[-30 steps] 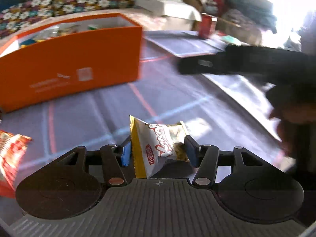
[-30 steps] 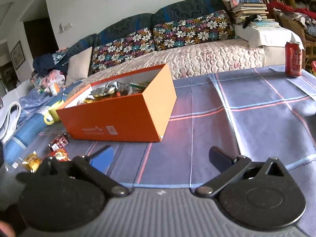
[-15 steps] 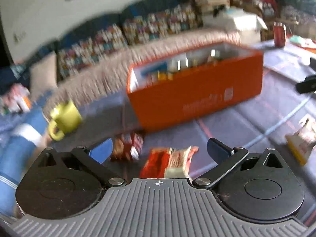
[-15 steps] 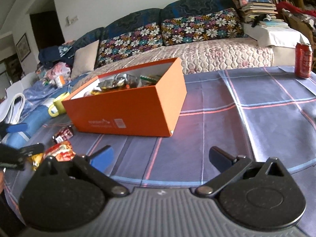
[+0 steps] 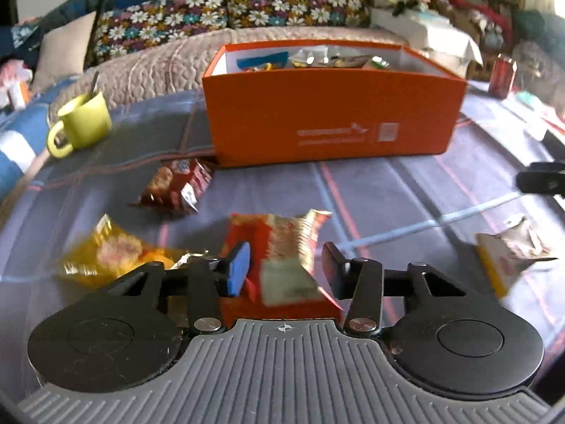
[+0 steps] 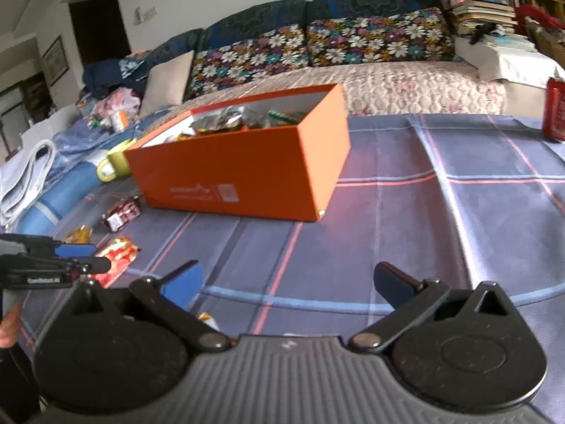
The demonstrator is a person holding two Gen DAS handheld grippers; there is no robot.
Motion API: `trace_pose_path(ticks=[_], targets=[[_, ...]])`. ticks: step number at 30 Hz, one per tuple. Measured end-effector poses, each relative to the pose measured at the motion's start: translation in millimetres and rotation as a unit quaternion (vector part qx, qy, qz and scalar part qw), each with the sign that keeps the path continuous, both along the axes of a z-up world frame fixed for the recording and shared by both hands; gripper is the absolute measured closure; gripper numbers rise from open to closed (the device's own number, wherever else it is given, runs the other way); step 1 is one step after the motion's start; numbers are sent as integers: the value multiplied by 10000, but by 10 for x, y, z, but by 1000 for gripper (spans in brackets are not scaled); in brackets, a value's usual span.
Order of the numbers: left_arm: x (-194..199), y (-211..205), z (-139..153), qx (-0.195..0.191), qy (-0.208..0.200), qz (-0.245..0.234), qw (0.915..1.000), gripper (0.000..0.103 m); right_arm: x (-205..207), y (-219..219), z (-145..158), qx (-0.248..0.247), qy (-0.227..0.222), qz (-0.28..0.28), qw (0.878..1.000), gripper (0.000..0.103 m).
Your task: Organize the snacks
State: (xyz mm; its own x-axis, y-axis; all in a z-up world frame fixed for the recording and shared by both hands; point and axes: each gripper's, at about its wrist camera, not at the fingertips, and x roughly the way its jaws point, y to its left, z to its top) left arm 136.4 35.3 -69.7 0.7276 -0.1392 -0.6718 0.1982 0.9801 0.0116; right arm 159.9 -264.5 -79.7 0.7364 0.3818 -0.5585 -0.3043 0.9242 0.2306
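Note:
An orange box (image 5: 332, 113) holding several snack packets stands on the plaid tablecloth; it also shows in the right wrist view (image 6: 247, 173). My left gripper (image 5: 284, 265) has its fingers closing around a red snack packet (image 5: 282, 243) lying on the cloth, with a small gap at each side. A yellow packet (image 5: 113, 254) lies to its left, a dark red packet (image 5: 176, 187) beyond, and a white and yellow packet (image 5: 505, 251) to the right. My right gripper (image 6: 289, 282) is open and empty above the cloth.
A green mug (image 5: 81, 122) with a spoon stands at the back left. A red can (image 6: 556, 109) stands at the far right. A sofa with flowered cushions (image 6: 317, 49) lies behind the table. The left gripper (image 6: 53, 265) shows at the right wrist view's left edge.
My left gripper let go of the white and yellow packet, swung left, opened, and now closes around the red packet. My right gripper stayed open and drifted slightly.

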Motion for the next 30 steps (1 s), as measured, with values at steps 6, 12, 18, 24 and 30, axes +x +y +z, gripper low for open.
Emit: trace_pose_path(ticks=[6,12,18,24,30], targets=[[-145,-172,-28,212,-123,-34,9997,60,-39,282,-144,-196,147,755,9968,0],[-206,-78,5,38,-148,53,9999,47,-383,591,-244,-251,528,1266,9902,1],[-112,40,118,-67,-304,231,9992,31,-508,757,-195,-563,52,1162,9916,0],[191,-5,92,-31,-196,384,9991,35,-377,706,-284,-214,329,901,9952,0],[276,-139,-65,198,1,198,9996,38,-510,789,-351,-752,-79,1102,9910,1]])
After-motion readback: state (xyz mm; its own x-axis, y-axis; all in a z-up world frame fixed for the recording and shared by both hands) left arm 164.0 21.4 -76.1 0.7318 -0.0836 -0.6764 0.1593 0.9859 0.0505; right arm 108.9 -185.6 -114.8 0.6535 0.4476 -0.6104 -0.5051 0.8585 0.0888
